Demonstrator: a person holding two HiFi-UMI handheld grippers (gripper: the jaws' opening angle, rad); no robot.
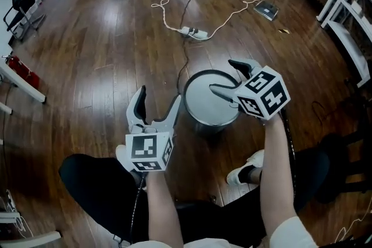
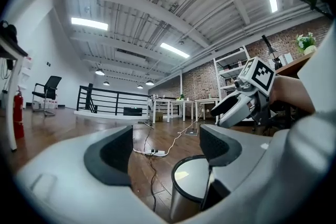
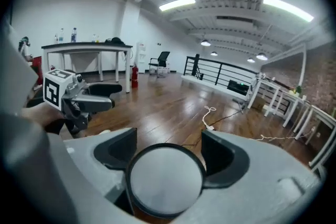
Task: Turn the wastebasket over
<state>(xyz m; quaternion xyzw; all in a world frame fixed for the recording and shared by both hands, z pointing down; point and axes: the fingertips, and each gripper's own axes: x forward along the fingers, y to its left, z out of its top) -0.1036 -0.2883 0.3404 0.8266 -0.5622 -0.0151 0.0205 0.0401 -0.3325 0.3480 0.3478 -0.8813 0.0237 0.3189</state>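
two grippers hang by the basket point(image 1: 204, 103), which stands on the wood floor point(image 1: 110, 38) just beyond the person's shoes point(image 1: 247, 170), with a pale round face and dark rim turned up. the left gripper point(image 1: 158, 103) sits level, just left of the basket, jaws wide apart with nothing between them, its right jaw close beside the basket's left side. the right gripper point(image 1: 224, 75) tilts down over the basket's right part, jaws apart and not clamped on it, one above the round face, the other by the far right rim. a power strip point(image 1: 196, 33) with cables lies farther off.
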